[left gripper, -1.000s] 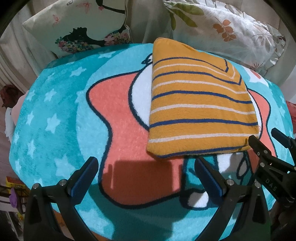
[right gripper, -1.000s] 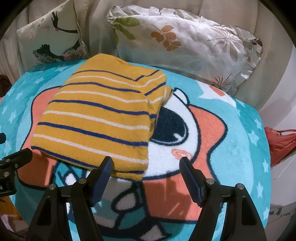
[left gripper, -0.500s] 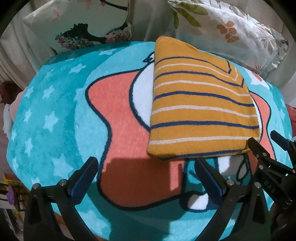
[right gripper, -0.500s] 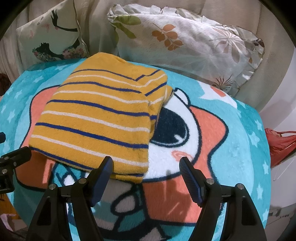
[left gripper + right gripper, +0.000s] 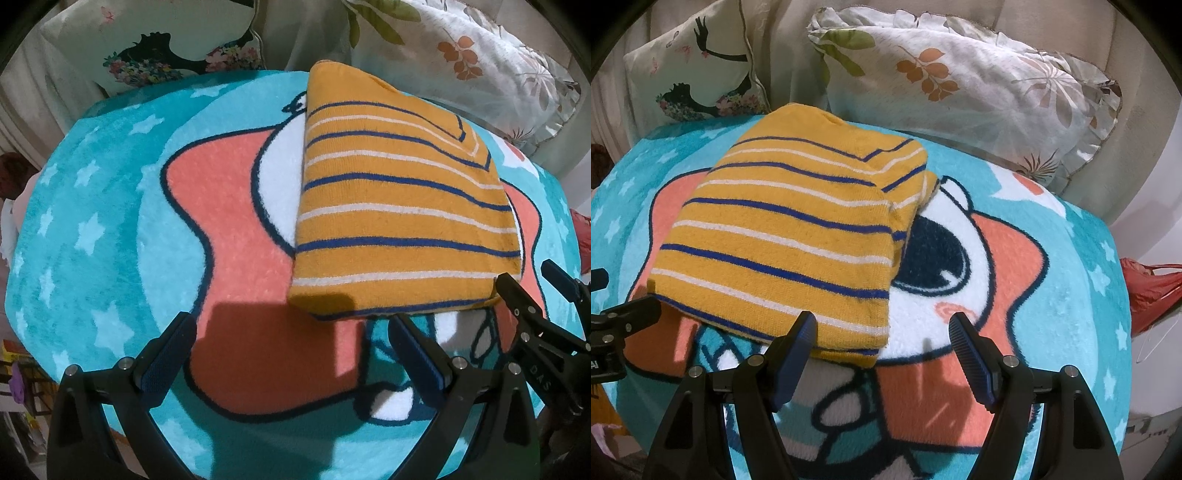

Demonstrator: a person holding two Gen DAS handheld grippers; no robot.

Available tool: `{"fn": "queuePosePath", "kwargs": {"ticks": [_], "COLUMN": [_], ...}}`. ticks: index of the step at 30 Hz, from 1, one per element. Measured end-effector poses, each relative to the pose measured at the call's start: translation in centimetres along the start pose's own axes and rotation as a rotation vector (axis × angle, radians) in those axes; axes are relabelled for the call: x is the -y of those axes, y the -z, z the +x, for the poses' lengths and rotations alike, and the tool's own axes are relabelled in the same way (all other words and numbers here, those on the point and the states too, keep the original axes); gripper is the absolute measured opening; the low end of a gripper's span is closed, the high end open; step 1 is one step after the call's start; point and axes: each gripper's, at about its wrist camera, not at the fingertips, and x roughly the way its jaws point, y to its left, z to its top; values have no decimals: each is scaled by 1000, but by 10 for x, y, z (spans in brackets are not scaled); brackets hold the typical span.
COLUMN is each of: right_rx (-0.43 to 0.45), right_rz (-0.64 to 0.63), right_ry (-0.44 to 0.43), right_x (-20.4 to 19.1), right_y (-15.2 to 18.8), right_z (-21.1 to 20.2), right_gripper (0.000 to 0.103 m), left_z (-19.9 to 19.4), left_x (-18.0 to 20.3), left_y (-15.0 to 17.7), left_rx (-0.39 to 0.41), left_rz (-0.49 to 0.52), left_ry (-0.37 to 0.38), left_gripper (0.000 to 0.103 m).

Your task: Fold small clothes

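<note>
A yellow garment with blue and white stripes (image 5: 399,206) lies folded into a compact rectangle on a teal cartoon blanket (image 5: 92,221). It also shows in the right wrist view (image 5: 790,240). My left gripper (image 5: 291,343) is open and empty, just in front of the garment's near left corner. My right gripper (image 5: 882,332) is open and empty, straddling the garment's near right corner. The right gripper also appears at the right edge of the left wrist view (image 5: 532,288).
A leaf-print pillow (image 5: 960,85) and a pillow with a dark figure (image 5: 690,74) lean at the back of the blanket (image 5: 1071,258). A red bag (image 5: 1152,291) hangs beyond the right edge. The blanket drops off at the near and left sides.
Both grippers have edged forward toward the garment's near edge. The garment has not moved.
</note>
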Motion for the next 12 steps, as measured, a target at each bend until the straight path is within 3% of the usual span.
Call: {"fn": "queuePosePath", "kwargs": {"ticks": [12], "right_rx": [4], "right_rz": [-6], "right_ry": [6], "right_x": [4], "right_y": [3], "right_z": [-5], "right_gripper": [78], "left_z": [1], "left_x": [10], "left_y": [-5], "left_rx": [4], "left_rz": [6], "left_ry": [10], "left_gripper": [103]}}
